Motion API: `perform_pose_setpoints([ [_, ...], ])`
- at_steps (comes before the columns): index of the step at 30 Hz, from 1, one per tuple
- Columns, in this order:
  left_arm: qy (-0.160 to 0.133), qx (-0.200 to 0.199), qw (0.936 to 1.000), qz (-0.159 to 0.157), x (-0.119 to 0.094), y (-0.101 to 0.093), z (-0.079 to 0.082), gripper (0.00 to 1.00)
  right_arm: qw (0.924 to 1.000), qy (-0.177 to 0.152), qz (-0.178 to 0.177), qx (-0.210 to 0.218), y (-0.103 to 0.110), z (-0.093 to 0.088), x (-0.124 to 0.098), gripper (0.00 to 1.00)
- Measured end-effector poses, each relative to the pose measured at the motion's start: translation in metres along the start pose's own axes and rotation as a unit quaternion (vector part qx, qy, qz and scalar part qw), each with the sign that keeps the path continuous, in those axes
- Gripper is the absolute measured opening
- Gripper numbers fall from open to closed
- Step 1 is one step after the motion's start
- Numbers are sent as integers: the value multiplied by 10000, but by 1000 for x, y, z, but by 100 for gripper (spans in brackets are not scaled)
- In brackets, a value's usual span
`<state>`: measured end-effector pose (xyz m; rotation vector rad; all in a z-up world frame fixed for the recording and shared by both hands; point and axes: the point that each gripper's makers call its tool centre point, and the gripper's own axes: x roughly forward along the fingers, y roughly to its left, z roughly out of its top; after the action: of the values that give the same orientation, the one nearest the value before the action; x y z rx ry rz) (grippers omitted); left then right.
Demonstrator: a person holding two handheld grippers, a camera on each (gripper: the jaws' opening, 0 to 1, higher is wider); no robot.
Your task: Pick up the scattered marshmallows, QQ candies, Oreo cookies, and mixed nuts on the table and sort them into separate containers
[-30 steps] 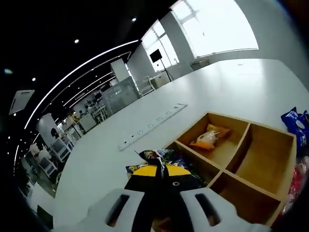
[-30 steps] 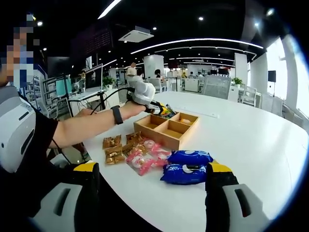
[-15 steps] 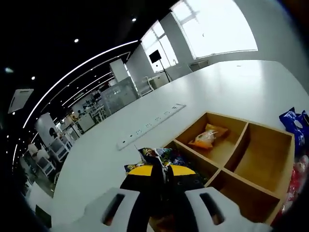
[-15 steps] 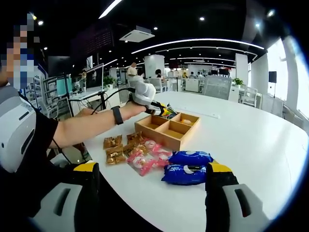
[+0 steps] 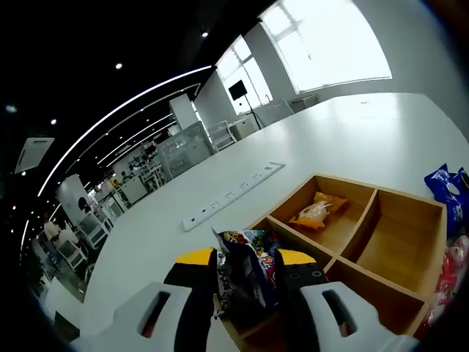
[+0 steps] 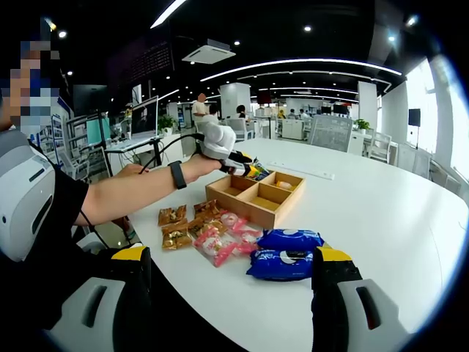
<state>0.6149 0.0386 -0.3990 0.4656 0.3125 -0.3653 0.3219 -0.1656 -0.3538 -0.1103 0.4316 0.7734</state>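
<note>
**Left gripper over the wooden box, packet between its parted jaws**

In the left gripper view, the left gripper (image 5: 245, 268) hangs over the near corner compartment of the wooden box (image 5: 381, 220). Its jaws stand apart with a colourful candy packet (image 5: 245, 271) between them; whether they still touch it I cannot tell. An orange packet (image 5: 314, 213) lies in the far compartment; the other two visible compartments look bare. A white power strip (image 5: 233, 196) lies on the worktop (image 5: 352, 139) beyond the box.

In the right gripper view, the right gripper (image 6: 229, 275) is wide open and holds nothing, near the worktop's edge. Two blue Oreo packs (image 6: 284, 253) lie just ahead, with pink packets (image 6: 220, 238) and brown nut packets (image 6: 174, 226) beside them, between the gripper and the box.
</note>
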Motion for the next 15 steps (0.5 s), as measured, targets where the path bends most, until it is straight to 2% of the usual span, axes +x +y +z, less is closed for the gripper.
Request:
perform_pose_setpoints([
  [2,-47,-58,10000,9,-5,0,2,41,10000,3,6,-3,0,0,1,86],
  [5,-143,-204,9997,19,-1,5,6,50,10000,-3,15,-5,1,0,1,86],
  [10,-296,-534,9981,-36,2,11,13,58,10000,-5,0,-5,0,1,0,86],
  [15,-410,-693,9967,-66,-11,7,17,65,10000,-16,-11,-6,0,1,-1,86],
])
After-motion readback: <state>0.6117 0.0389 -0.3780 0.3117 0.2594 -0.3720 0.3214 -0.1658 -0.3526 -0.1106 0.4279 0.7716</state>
